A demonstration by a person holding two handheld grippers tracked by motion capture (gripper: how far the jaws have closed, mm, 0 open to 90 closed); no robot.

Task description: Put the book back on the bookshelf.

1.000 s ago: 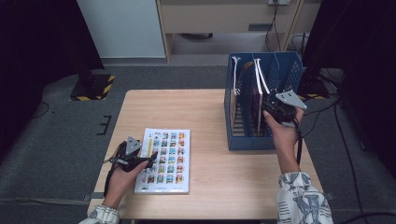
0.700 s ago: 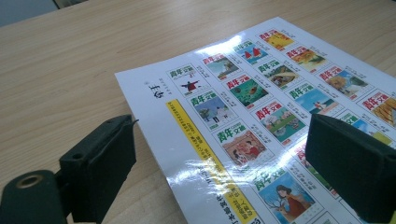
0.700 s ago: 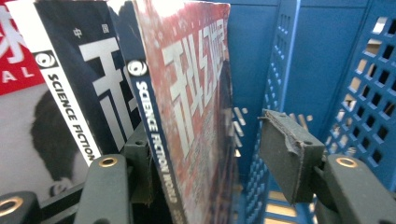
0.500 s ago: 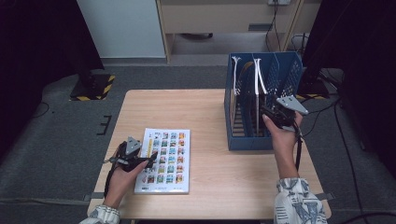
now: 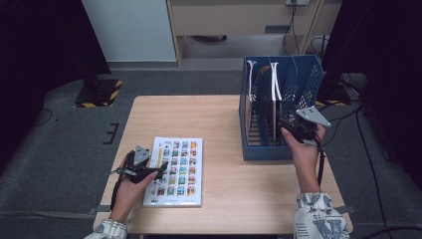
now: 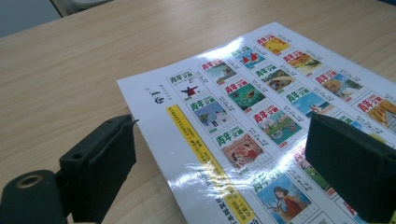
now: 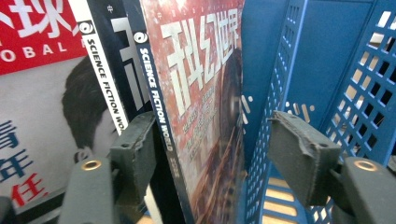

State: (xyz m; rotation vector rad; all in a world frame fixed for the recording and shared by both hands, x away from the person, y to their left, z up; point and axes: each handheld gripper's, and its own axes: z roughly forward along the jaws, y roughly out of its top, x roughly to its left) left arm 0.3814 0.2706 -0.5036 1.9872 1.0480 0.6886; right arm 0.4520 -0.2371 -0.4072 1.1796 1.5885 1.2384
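My left gripper (image 5: 161, 172) sits open over the left edge of the magazine (image 5: 175, 170) lying flat on the table (image 5: 219, 114), gripping nothing. That magazine's long axis runs away from me. Farther right, my right gripper (image 7: 212, 154), jaws just opening, straddles without pressing the science-fiction magazine (image 7: 201, 107) upright in the blue file rack (image 5: 259, 149).

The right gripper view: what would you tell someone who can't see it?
A red-brown magazine with "Science Fiction World" on its spine stands upright in a blue mesh file rack, between the right gripper's open jaws. More magazines stand beside it.
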